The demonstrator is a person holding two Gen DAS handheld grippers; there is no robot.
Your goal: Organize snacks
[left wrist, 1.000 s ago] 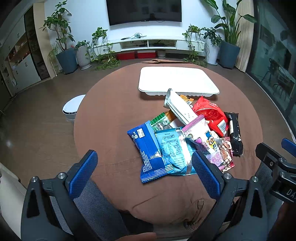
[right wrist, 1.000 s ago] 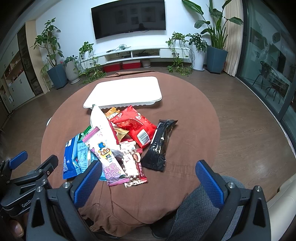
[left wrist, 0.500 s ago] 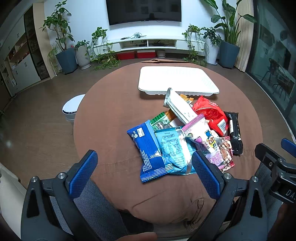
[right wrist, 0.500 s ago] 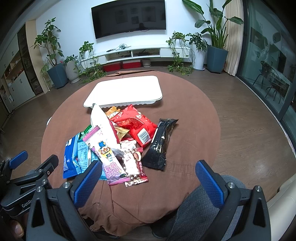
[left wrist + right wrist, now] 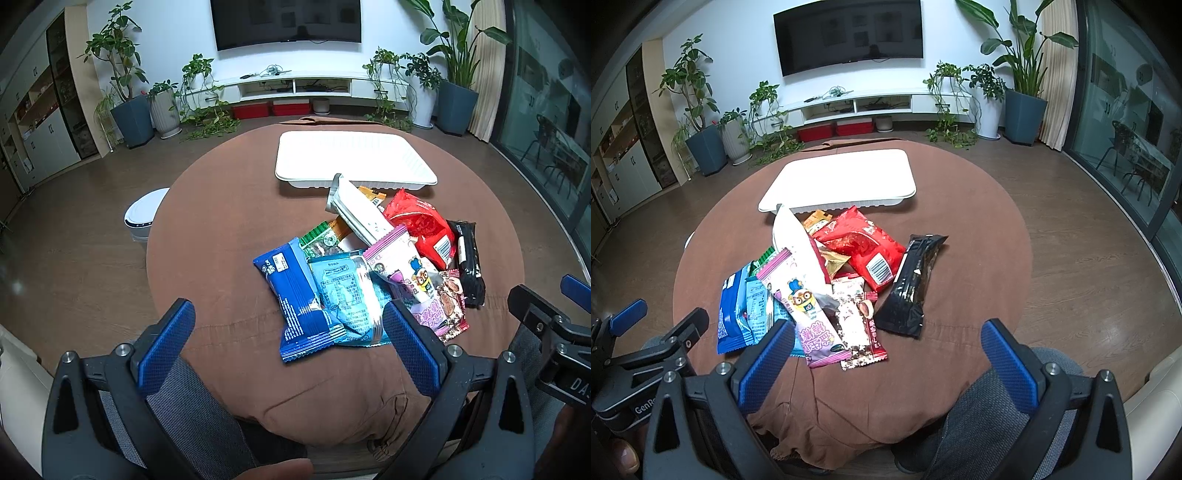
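Just ahead of the left gripper (image 5: pixel 288 328), jaws apart, lies the dark blue snack packet (image 5: pixel 295 295), lengthwise; right gripper (image 5: pixel 886 360) likewise apart.

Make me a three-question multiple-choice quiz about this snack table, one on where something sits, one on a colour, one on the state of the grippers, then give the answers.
1. Where does the white tray sit relative to the snack pile?
A. On the far side of the pile
B. Under the pile
C. On the floor

2. What colour is the packet at the right edge of the pile?
A. Green
B. Black
C. Yellow

3. What state are the two grippers in?
A. Both shut on packets
B. Only the left one holds a packet
C. Both open and holding nothing

Answers:
1 A: the tray lies beyond the packets on the brown tablecloth, toward the television.
2 B: the black packet lies beside the red packet, outermost on the right.
3 C: the left gripper and right gripper both show spread blue pads with nothing between them.
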